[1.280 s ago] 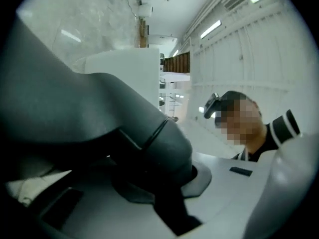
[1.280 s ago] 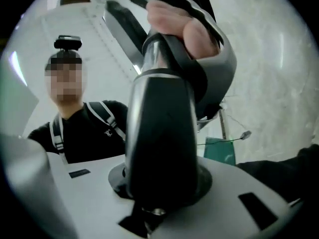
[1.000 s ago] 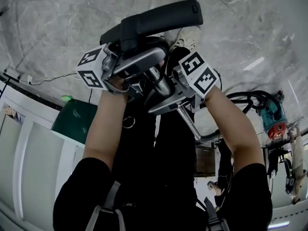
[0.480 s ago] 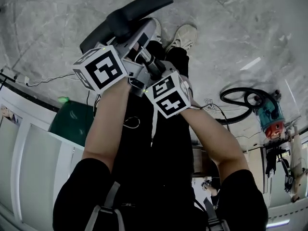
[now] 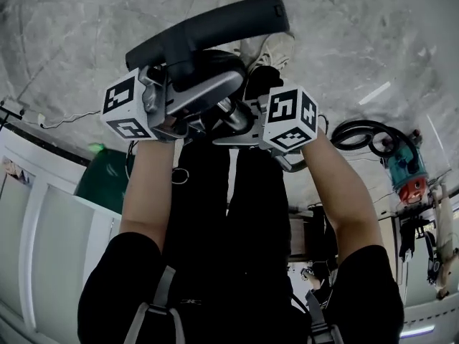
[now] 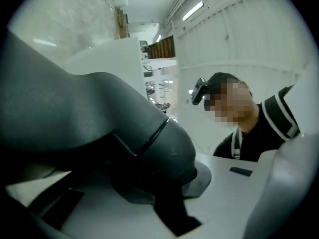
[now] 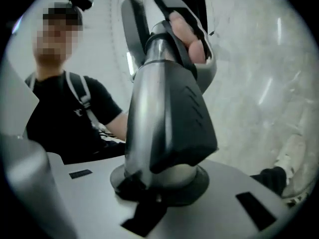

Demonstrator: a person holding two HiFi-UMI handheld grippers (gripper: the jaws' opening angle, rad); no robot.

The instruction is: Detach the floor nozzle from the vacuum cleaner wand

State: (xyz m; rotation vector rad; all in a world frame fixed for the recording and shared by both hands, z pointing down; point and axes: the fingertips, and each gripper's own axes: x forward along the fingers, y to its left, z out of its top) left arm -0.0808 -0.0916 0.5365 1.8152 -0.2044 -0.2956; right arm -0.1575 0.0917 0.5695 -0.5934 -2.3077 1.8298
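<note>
The black floor nozzle (image 5: 208,27) is held up over the marble floor, its bar slanting up to the right. Its dark grey neck (image 6: 124,133) fills the left gripper view, and my left gripper (image 5: 172,106) is shut on it. The silver wand (image 7: 154,98), with its dark collar, runs toward my right gripper (image 5: 251,124). The wand's end lies between that gripper's jaws against the round pad (image 7: 197,185), and the jaws are closing on it. A finger (image 7: 187,31) presses on the wand higher up.
The person's shoes (image 5: 276,49) stand below the nozzle. A coiled black hose (image 5: 366,138) and a teal and red machine (image 5: 405,174) lie at the right. A green object (image 5: 107,178), a white cable (image 5: 64,119) and white cabinets (image 5: 36,228) are at the left.
Half a second ago the nozzle tilted steeply and the two marker cubes sat close together. Now the cubes are apart again, the right gripper sits lower and the nozzle bar lies flatter.
</note>
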